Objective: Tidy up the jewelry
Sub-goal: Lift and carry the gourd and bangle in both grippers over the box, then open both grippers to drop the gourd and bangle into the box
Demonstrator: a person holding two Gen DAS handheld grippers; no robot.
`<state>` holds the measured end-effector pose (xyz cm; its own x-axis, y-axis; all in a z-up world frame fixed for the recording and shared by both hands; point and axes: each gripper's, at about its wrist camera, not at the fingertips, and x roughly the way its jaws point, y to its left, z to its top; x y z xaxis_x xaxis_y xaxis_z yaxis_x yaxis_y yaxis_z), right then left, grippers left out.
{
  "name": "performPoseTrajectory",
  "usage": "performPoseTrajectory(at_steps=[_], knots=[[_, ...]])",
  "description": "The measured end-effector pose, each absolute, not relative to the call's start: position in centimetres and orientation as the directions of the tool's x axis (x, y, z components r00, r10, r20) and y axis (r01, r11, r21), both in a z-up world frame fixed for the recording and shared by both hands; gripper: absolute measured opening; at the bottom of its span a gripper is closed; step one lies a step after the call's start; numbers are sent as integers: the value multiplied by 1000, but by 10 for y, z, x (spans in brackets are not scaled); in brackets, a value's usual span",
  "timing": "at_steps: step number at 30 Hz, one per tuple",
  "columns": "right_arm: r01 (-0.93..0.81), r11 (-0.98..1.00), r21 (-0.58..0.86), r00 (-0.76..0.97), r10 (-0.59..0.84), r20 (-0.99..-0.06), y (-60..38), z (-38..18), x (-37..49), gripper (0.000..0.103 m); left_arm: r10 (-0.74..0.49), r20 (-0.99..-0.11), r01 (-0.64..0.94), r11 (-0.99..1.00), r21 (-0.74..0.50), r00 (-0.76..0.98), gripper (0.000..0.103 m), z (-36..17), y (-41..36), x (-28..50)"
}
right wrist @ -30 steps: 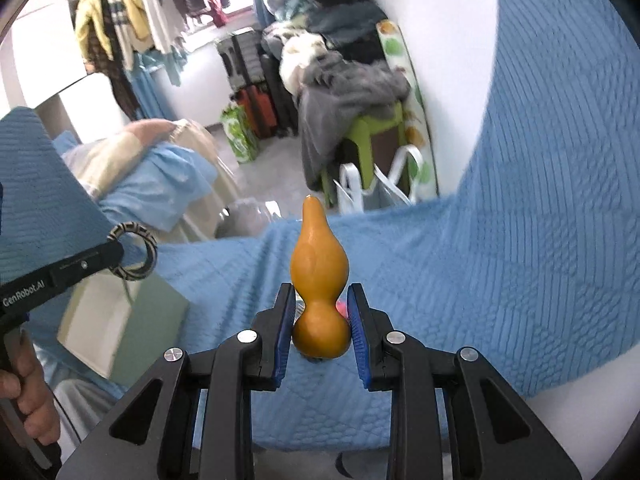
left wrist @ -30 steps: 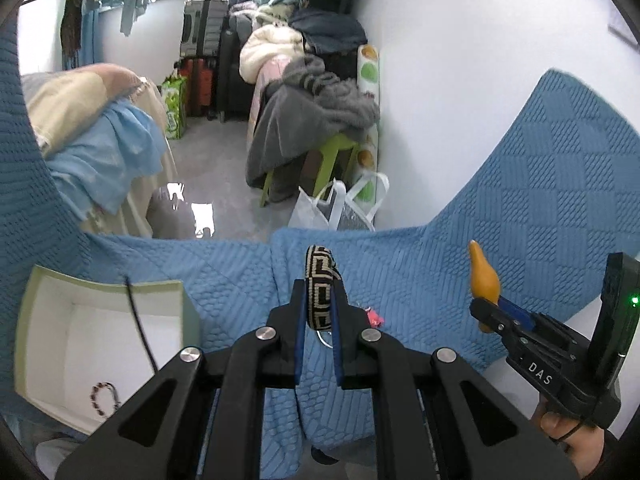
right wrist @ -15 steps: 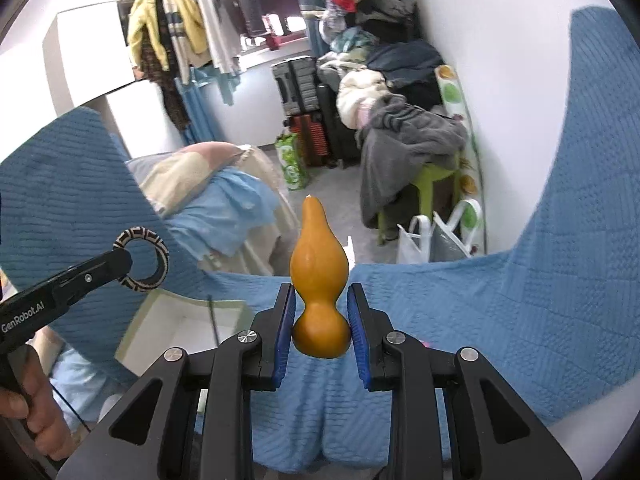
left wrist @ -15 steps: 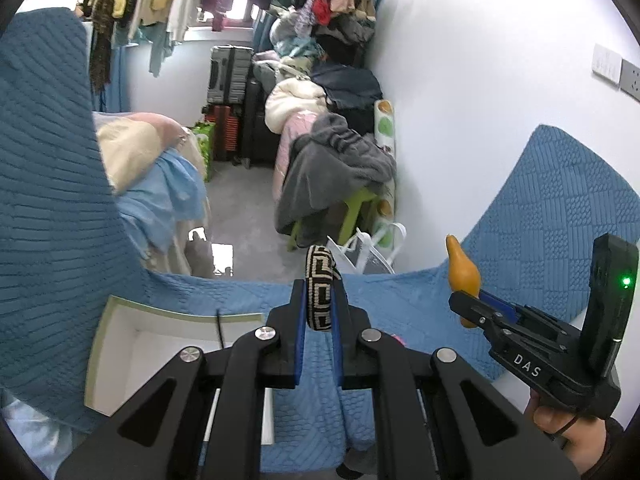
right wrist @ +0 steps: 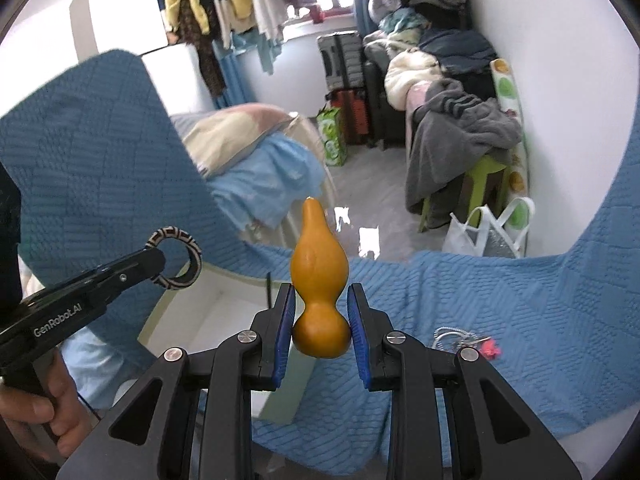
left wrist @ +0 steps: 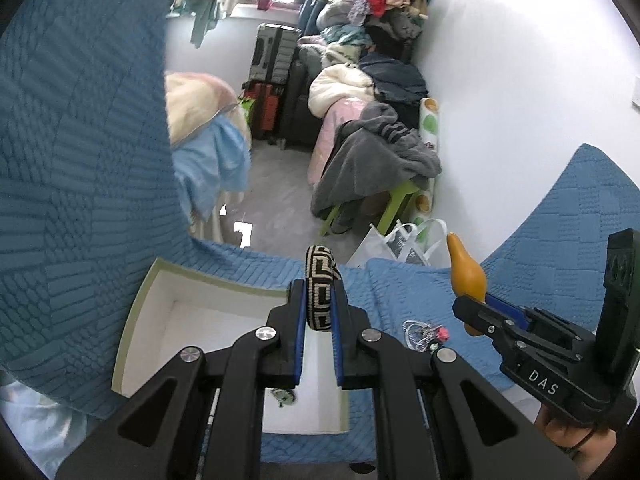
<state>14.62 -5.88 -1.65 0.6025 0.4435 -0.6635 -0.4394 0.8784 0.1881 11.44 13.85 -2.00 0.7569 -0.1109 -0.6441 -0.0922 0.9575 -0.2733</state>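
My left gripper [left wrist: 318, 320] is shut on a black-and-cream patterned bangle [left wrist: 320, 280] and holds it above the white box [left wrist: 152, 312] with a pale green rim. The bangle also shows in the right wrist view [right wrist: 176, 256]. My right gripper [right wrist: 320, 332] is shut on an orange gourd charm [right wrist: 318, 280], held above the blue quilted cloth [right wrist: 500, 320] just right of the box [right wrist: 208, 320]. The gourd also shows in the left wrist view [left wrist: 466, 276]. A silver chain with a pink charm [left wrist: 424, 334] lies on the cloth between the grippers. A small item [left wrist: 282, 396] lies in the box.
The blue cloth [left wrist: 72, 200] rises high on the left and right. Beyond the table edge are a white plastic bag [left wrist: 400, 240], a green stool with grey clothes [left wrist: 376, 168], a bed [right wrist: 256, 152] and suitcases [left wrist: 272, 80]. A white wall [left wrist: 520, 100] stands to the right.
Both grippers have moved left and tilted down, each still holding its item. The bangle is now over the open box, and the chain with the pink charm has come into view.
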Motion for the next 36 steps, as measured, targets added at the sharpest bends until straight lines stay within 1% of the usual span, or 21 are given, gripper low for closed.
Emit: performPoseTrajectory(at_steps=[11, 23, 28, 33, 34, 35, 36], knots=[[-488, 856, 170, 503, 435, -747, -3, -61, 151, 25, -90, -705, -168, 943, -288, 703, 11, -61, 180, 111], [-503, 848, 169, 425, 412, -806, 30, -100, 158, 25, -71, -780, -206, 946, -250, 622, 11, -102, 201, 115], [-506, 845, 176, 384, 403, -831, 37, -117, 160, 25, -45, -808, -218, 953, -211, 587, 11, -113, 200, 119], [-497, 842, 211, 349, 417, -839, 35, -126, 162, 25, -41, -807, -228, 949, -215, 589, 12, -112, 200, 119], [-498, 840, 216, 347, 421, -838, 34, -125, 162, 26, -39, -804, -228, 950, -214, 593, 13, -111, 199, 118], [-501, 838, 217, 351, 426, -834, 32, -122, 162, 27, -36, -805, -232, 949, -213, 592, 23, -110, 198, 119], [-506, 836, 215, 357, 429, -829, 30, -120, 161, 35, -30, -808, -239, 948, -209, 589, 33, -109, 196, 121]])
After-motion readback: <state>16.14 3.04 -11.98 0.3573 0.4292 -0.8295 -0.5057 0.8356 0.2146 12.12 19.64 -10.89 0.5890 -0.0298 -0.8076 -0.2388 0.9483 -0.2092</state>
